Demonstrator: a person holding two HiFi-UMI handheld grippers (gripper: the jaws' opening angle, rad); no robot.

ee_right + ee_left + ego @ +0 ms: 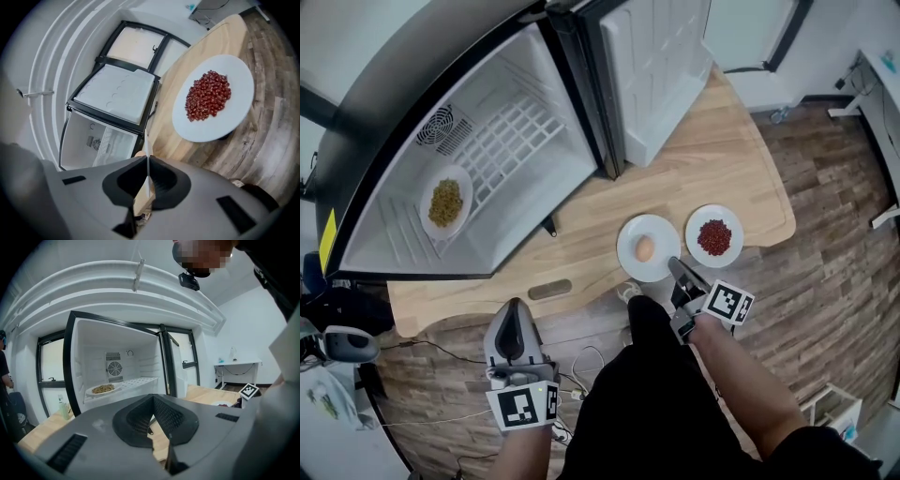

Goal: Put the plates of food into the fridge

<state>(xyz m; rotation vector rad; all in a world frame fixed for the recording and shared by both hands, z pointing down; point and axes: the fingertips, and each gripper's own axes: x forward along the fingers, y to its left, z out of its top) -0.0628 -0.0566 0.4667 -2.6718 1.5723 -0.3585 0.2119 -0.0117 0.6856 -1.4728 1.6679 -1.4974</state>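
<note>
On the wooden table a white plate carries an egg. My right gripper is shut on its near right rim, which shows edge-on as a thin white line between the jaws of the right gripper. Just right of it lies a white plate of red beans. A plate of yellowish food rests on the shelf inside the open fridge. My left gripper hangs below the table's near edge, shut and holding nothing.
The fridge door stands open at the table's far side, left of the two plates. A white wire shelf lies beside the plate inside the fridge. Cables trail on the wood floor by the person's legs. A white desk stands far right.
</note>
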